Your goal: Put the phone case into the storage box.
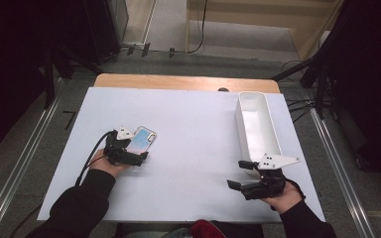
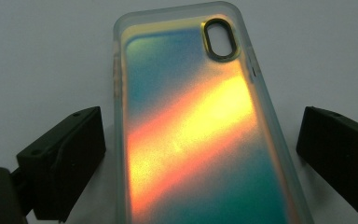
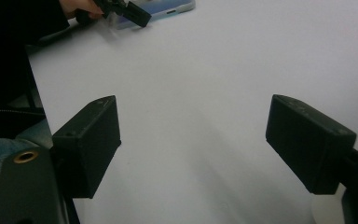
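An iridescent phone case (image 1: 146,136) with a clear rim lies flat on the white table, left of centre. My left gripper (image 1: 137,148) is at its near end. In the left gripper view the case (image 2: 191,140) runs up between the two black jaws, with a narrow gap on each side, so my left gripper (image 2: 201,116) is open around it. My right gripper (image 1: 239,174) rests near the table's front right, jaws wide apart. In its own view my right gripper (image 3: 195,105) has only bare table between its jaws.
A long white bin (image 1: 257,126) stands empty at the right side of the white table sheet (image 1: 193,124), just beyond my right gripper. Past the sheet is the wooden table edge (image 1: 178,82). Stands and cables line the floor on both sides.
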The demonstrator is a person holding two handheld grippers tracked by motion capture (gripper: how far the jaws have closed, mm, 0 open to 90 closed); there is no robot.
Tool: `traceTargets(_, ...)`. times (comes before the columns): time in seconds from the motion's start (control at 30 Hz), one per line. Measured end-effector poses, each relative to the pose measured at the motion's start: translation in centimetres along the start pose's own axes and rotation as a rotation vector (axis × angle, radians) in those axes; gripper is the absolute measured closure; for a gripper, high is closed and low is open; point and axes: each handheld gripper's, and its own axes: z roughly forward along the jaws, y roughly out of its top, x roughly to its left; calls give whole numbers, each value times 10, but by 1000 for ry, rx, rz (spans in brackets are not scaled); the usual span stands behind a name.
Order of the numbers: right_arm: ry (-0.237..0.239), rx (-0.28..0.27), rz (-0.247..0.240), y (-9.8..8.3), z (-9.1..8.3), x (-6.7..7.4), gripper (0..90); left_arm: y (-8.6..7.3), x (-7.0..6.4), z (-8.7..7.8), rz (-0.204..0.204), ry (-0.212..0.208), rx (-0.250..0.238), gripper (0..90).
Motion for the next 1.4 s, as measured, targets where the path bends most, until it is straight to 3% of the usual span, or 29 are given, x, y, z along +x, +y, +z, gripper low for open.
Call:
traceTargets(0.33,-2,1,-1,0,1,0,164,-1,3,-4,-17,15,-15,151)
traceTargets(0.87,0,2,-8,0,1,1,164,2,4,-6,-17,9,6,164)
traceTargets(1.07,5,5,-6,0,1,1,164,5,2,-9,-29,-15,6,164)
traceTargets(1.4,4,2,-4,0,1,1,164,15,-3,-21,-73,-78,-54,164)
